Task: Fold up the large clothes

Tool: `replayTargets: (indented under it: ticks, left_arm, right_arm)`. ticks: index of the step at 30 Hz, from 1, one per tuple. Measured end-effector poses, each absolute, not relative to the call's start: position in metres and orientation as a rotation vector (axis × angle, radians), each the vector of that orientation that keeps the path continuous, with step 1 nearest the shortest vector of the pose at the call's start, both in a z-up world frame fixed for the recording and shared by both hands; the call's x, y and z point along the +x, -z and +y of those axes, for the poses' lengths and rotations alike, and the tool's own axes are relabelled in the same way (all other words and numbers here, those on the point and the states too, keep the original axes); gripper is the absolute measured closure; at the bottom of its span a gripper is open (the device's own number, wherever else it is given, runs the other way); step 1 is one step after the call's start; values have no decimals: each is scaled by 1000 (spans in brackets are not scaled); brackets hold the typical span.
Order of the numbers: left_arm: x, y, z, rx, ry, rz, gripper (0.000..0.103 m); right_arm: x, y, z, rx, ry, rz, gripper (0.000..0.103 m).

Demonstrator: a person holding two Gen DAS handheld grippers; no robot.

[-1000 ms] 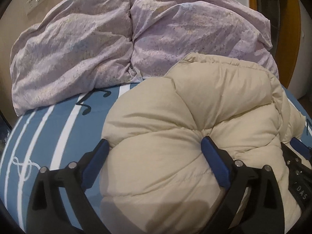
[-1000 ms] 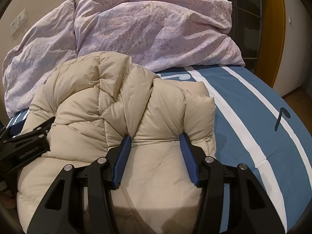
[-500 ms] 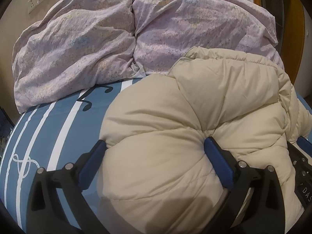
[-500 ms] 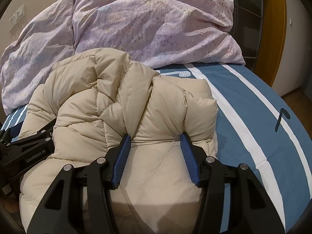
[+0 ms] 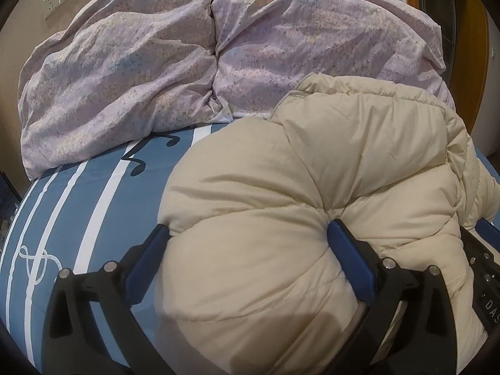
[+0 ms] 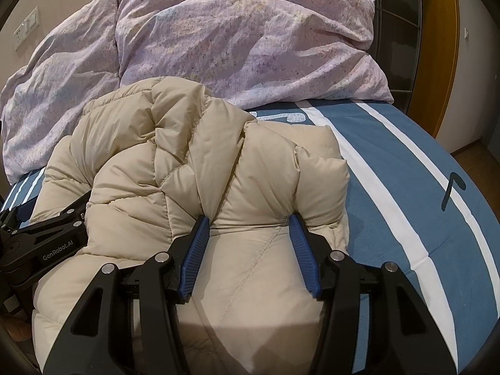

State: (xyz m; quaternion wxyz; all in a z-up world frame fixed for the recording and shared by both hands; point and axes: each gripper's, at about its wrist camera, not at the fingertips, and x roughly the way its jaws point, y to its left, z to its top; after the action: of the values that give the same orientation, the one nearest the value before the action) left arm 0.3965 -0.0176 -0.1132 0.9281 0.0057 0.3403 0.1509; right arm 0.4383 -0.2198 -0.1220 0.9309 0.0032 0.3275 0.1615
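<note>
Beige puffer jacket (image 5: 281, 218) bulges between my left hand-held gripper (image 5: 247, 234) and right hand-held gripper (image 6: 247, 222), both clamped on it (bunched higher than before) above the bed (image 6: 406, 168).

We saw open bed (image 6: 406, 168) to the jacket's (image 6: 193, 162) right & left (image 5: 78, 218); pillows (image 5: 218, 62) blocked the far side, touching it.
</note>
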Motion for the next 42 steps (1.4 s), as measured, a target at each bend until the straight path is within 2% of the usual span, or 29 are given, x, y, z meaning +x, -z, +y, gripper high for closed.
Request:
replayTargets:
  ticks: [23,24,25,29,37,42]
  left_arm:
    - [388,109,-9,-45,-277,705,2]
    - [382,106,-6,-62,-260,709,2]
    - [373,103,-1,-92,-234,711,3]
    - [339,87,22,-182,-162,702,3]
    - [313,83,65,-345,-111,761,3]
    - [318,96,75,-452,-50,817,3]
  right_arm:
    - [441,119,-226,5,-384,704,46]
    - [439,117,-230,16,-401,710,45]
    - [435,113,-239,47,-431,715,39]
    - [420,102,-273,137,-447,719,10]
    - [443,124,-318,431,-546,922,8]
    - [451,132,-304,422,-592,972,6]
